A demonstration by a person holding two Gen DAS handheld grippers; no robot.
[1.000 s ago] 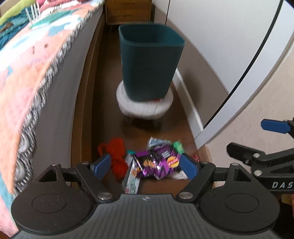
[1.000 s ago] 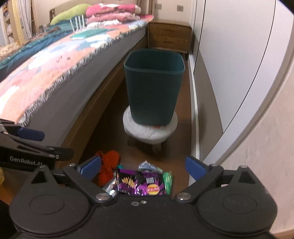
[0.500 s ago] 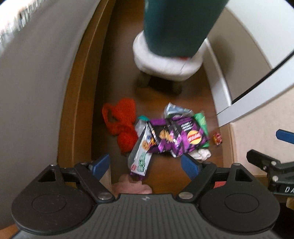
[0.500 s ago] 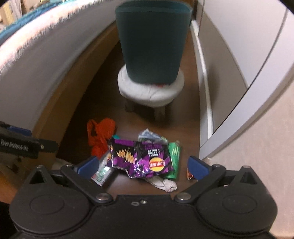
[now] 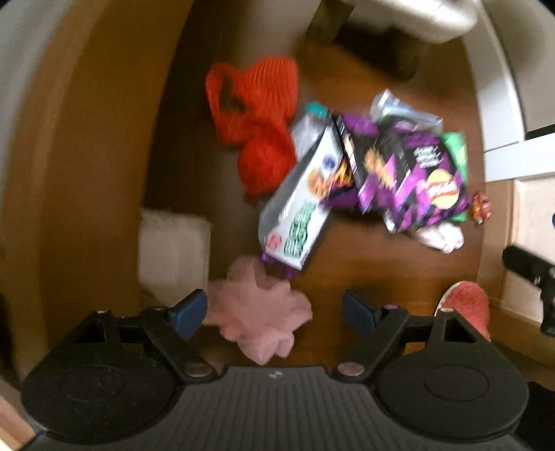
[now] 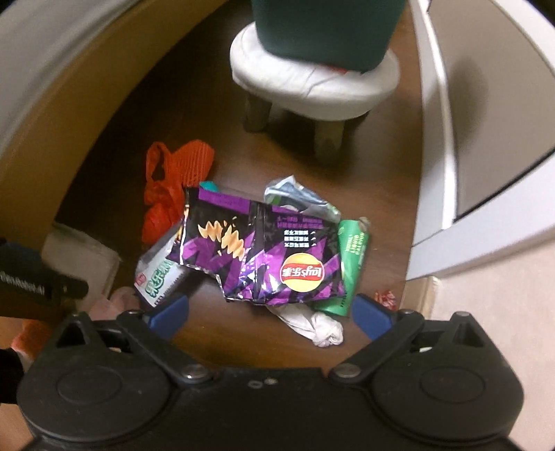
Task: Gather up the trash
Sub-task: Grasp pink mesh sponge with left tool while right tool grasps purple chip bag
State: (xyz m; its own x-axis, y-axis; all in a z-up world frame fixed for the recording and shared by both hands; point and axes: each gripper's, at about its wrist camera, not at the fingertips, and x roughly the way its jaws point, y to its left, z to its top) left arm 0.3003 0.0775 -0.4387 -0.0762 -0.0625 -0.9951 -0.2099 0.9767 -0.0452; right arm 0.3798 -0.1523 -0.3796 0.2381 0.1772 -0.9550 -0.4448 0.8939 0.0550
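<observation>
trash pile ahead of open right tongs

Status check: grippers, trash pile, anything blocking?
Left gripper and right gripper open, empty. Purple chip bag atop floor litter. Pink puff beneath left.

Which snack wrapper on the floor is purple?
The big chip bag with the yellow-and-red logo. The wrapper right of it is green; the packet left of it is white with green writing.

Purple zigzag chip bag, orange-red knit bag, green wrapper, teal bin
</observation>
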